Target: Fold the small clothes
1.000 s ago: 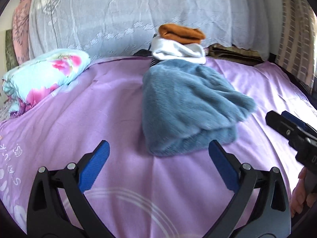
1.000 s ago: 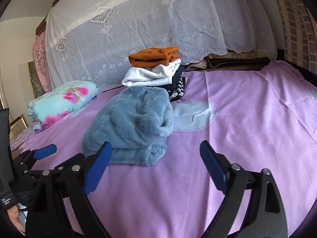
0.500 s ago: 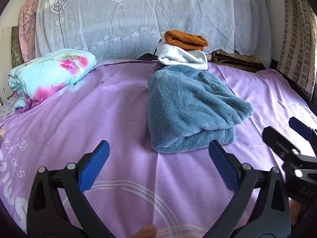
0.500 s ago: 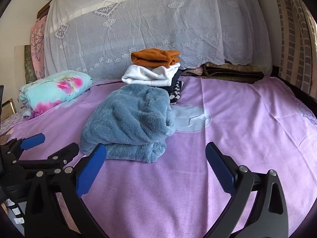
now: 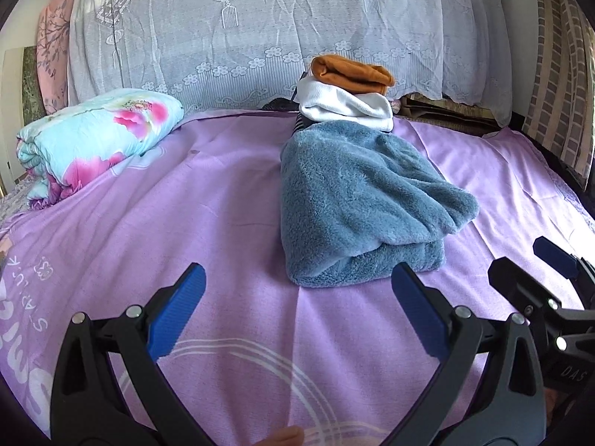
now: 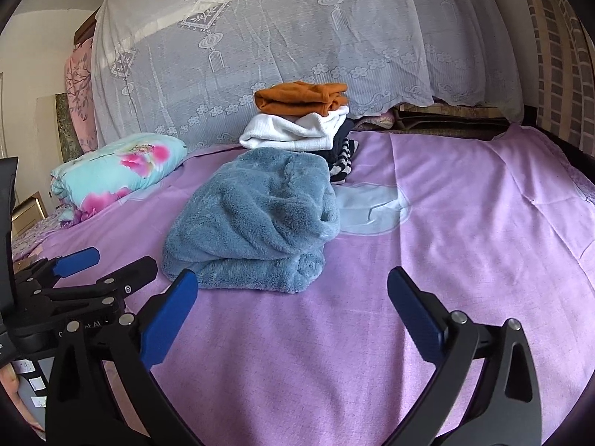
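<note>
A bed (image 5: 208, 200) spread with a purple sheet fills both views, and behind it hangs a white lace cover (image 5: 260, 26) over a bulky heap at the head end. At the far left of the bed lies a rolled floral quilt (image 5: 93, 137) in pale turquoise and pink. Near the middle of the sheet sits the blue fleece garment (image 5: 357, 200), folded into a thick bundle with its upper layer slumping over the right edge in the left wrist view. Touching its far end is a stack of folded clothes (image 6: 301, 122): an orange piece on top, a white one below, and a dark striped one at the bottom, partly hidden. The left tool (image 5: 297, 308) hangs just in front of the fleece bundle with its jaws spread wide and nothing between them, only bare sheet. The right tool (image 6: 293, 304) stands just beside it, likewise close to the near edge of the bundle; its jaws have just been opening and now stand wide apart, with nothing held and the pads clear of the fleece. A fingertip (image 5: 284, 442) shows at the bottom edge of the left wrist view.
</note>
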Motion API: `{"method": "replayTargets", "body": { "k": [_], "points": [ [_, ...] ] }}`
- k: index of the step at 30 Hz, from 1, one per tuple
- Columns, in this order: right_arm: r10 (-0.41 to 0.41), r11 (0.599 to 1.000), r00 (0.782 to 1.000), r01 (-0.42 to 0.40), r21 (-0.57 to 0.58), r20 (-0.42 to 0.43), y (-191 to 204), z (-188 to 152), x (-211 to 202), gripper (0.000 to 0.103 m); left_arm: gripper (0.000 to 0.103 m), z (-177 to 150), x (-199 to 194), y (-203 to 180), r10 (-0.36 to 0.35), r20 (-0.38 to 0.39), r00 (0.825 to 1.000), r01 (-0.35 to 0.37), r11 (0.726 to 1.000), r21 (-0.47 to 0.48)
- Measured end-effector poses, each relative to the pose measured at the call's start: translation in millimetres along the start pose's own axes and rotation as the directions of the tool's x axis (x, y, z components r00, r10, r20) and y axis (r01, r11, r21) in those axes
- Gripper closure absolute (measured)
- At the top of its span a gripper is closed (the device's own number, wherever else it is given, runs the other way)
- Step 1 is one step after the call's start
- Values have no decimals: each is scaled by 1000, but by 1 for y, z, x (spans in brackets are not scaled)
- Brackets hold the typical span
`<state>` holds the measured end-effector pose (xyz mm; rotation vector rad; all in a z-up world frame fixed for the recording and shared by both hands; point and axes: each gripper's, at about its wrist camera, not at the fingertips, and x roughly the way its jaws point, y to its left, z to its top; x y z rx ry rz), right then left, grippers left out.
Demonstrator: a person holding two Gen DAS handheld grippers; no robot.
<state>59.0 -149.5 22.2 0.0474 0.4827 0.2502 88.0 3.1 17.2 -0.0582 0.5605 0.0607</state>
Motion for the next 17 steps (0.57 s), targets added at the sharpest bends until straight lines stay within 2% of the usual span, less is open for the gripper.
{"method": "replayTargets", "body": {
  "k": [4, 8, 11, 17],
  "points": [
    [3, 1000, 1000, -3, 7, -9, -1, 0, 1, 1, 2, 1, 1, 3, -17, 1, 1000, 17, 1000, -10],
    [5, 1000, 1000, -4, 9, -10, -2, 0, 1, 1, 2, 0, -2, -1, 20, 30, 999, -21, 1000, 18],
    [7, 1000, 1000, -7, 13, -12, -3, 1, 2, 1, 2, -1, -4, -5, 20, 38, 999, -21, 999, 29],
    [8, 1000, 1000, -8, 14, -14, -5, 1, 3, 1, 2, 0, -2, -5, 12, 14, 1000, -12, 1000, 20]
  ]
}}
